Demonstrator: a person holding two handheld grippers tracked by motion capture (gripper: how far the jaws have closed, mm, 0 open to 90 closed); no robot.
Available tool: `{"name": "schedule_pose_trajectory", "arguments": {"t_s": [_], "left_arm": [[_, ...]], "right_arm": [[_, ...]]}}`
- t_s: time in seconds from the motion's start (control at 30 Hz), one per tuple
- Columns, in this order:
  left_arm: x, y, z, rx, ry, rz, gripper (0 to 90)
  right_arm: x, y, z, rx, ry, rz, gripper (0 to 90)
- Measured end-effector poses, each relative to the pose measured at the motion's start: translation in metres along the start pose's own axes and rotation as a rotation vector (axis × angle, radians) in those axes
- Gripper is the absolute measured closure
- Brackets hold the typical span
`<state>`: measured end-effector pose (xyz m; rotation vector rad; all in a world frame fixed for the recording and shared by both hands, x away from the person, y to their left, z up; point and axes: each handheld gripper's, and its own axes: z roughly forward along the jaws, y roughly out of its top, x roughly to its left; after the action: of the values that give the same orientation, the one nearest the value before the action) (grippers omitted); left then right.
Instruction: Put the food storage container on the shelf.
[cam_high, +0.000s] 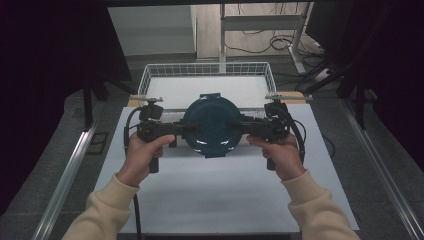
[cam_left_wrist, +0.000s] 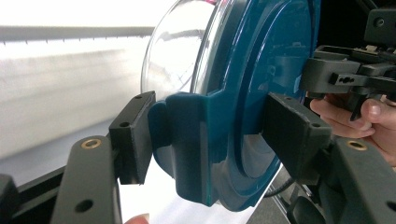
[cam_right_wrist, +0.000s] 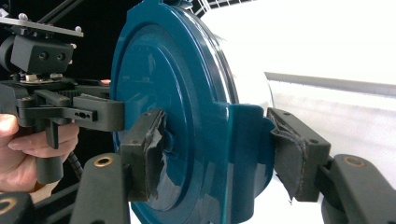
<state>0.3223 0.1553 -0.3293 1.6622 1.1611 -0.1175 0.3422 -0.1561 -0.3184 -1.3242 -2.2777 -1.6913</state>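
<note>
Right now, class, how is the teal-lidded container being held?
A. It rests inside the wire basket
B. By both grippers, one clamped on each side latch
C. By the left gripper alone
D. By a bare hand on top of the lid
B: the left gripper and the right gripper each clamp a side latch of the teal-lidded container, which is held up in front of the wire basket.

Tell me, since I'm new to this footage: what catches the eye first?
A round teal lid on a clear bowl, held over the white table, one side tab in each claw. The left claw and right claw clamp it from opposite sides. Behind it stands a white wire basket.
</note>
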Motion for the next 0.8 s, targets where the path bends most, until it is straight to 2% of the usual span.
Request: {"name": "schedule_pose_trajectory", "arguments": {"t_s": [0.1, 0.33, 0.37, 0.4, 0.53, 0.77, 0.8], "left_arm": [[-0.001, 0.007, -0.002, 0.0, 0.001, 0.002, 36.1], [-0.006, 0.039, -0.008, -0.001, 0.011, 0.022, 36.2], [-0.006, 0.039, -0.008, -0.001, 0.011, 0.022, 36.2], [-0.007, 0.047, -0.009, -0.002, 0.014, 0.029, 36.2], [-0.01, 0.059, -0.011, 0.0, 0.021, 0.054, 36.2], [-0.009, 0.078, -0.01, 0.007, 0.027, 0.058, 36.2], [-0.007, 0.085, -0.008, 0.016, 0.026, 0.054, 36.2]], "right_arm": [[0.001, 0.007, 0.0, -0.003, 0.001, -0.004, 39.0], [0.002, 0.034, 0.0, -0.024, 0.013, -0.012, 39.2], [0.002, 0.038, 0.0, -0.027, 0.014, -0.014, 39.2], [0.002, 0.041, 0.0, -0.029, 0.014, -0.015, 39.1], [0.002, 0.053, -0.001, -0.036, 0.019, -0.023, 39.1], [-0.002, 0.069, 0.002, -0.038, 0.025, -0.011, 39.2], [-0.005, 0.075, 0.003, -0.029, 0.027, -0.009, 39.2]]}}
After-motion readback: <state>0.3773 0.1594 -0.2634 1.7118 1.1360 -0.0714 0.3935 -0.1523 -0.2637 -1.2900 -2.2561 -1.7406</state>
